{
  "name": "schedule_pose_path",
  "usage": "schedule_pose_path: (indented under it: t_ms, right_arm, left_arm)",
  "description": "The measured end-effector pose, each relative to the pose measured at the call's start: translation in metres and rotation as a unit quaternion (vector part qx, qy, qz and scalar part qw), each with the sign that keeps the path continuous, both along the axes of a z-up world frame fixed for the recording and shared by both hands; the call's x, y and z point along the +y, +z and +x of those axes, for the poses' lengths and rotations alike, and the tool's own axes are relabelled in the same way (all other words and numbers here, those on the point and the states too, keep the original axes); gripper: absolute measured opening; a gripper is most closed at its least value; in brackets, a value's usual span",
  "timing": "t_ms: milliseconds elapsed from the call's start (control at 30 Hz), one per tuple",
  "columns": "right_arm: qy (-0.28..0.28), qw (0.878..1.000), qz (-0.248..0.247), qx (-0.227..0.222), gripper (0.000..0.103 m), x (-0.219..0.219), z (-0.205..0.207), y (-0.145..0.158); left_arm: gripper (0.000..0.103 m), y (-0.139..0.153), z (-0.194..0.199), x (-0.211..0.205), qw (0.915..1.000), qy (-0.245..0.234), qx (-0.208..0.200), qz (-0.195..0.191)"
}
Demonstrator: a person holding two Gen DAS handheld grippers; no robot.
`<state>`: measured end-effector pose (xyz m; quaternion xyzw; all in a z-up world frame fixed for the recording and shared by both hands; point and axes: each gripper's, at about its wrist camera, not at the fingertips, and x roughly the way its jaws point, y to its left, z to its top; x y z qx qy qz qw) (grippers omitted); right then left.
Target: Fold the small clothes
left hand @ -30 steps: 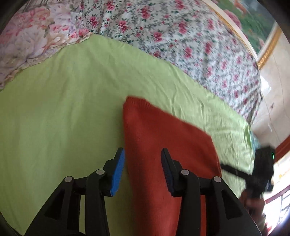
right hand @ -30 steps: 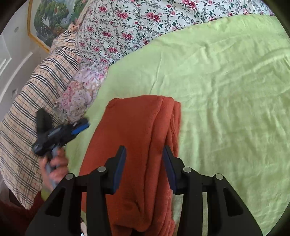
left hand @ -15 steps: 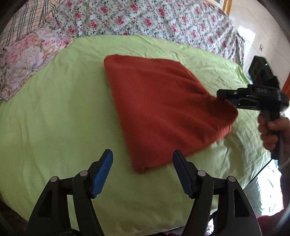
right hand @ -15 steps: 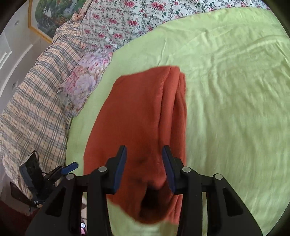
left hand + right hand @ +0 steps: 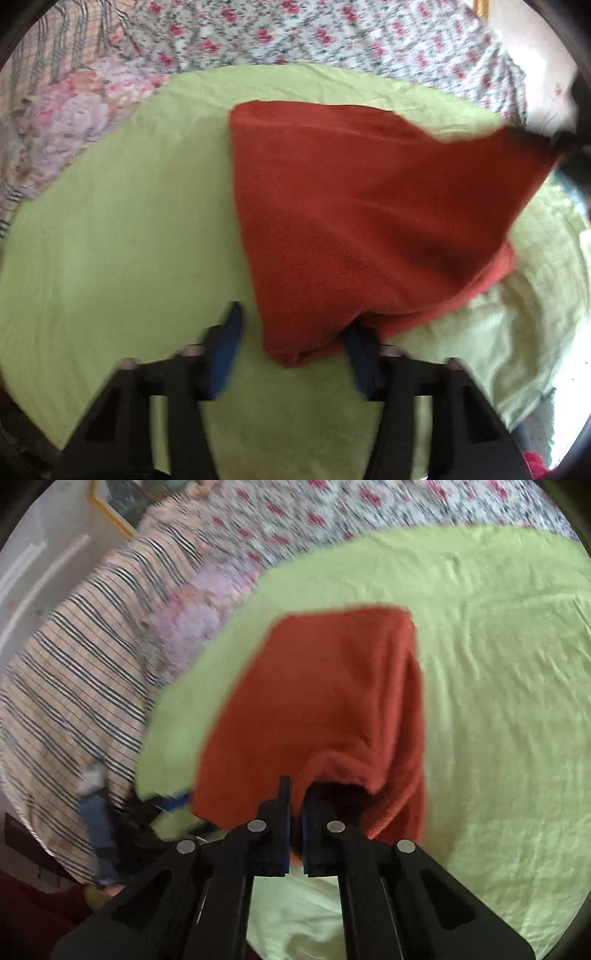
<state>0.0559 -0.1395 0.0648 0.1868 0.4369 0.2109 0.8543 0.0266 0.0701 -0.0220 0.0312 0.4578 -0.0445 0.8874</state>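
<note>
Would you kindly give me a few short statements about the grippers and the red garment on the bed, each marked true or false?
1. The right gripper is shut on the red knit garment. True.
2. The left gripper is shut. False: its jaws stand open around the garment's near corner.
3. The garment lies on a green sheet. True.
4. The sheet is blue. False: it is light green.

No legible text, label, brand, number or sign anywhere.
</note>
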Motion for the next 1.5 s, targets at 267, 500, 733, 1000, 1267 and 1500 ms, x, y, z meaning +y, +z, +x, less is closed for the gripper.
schedule_pose_path:
  t_ms: [267,500,733,1000,1267,1500]
  right_arm:
    - [-0.049,0.995,-0.088,0.015,0.004,-0.035,-0.018,-0.033]
    - [-0.035,0.989,-0.121,0.075,0.005,-0.043,-0.024,-0.078]
    - [-0.058,0.997,-0.034,0.042,0.041,-0.060,0.000,-0.034]
    - [-0.084,0.992,-0.050,0.075,0.039,-0.054,0.089,-0.059]
    - [-0.101,0.994,-0.036,0.031,0.010,-0.061,0.108,-0.046]
    - [-0.093,0.993,-0.049,0.056,0.010,-0.061,0.104,-0.061]
  left_arm:
    - [0.015,-0.001,0.000,0.020,0.9981,0.032,0.013,-0.051]
    - [0.015,-0.007,0.004,0.041,0.9901,0.052,0.044,-0.123]
    - [0.013,-0.008,0.001,0.036,0.9921,0.050,0.041,-0.108]
    - [0.013,-0.010,0.003,0.037,0.9918,0.049,0.042,-0.110]
    - [0.012,-0.007,0.001,0.038,0.9917,0.031,0.046,-0.116]
    - [0.010,0.047,-0.024,0.037,0.9871,-0.069,-0.007,-0.145]
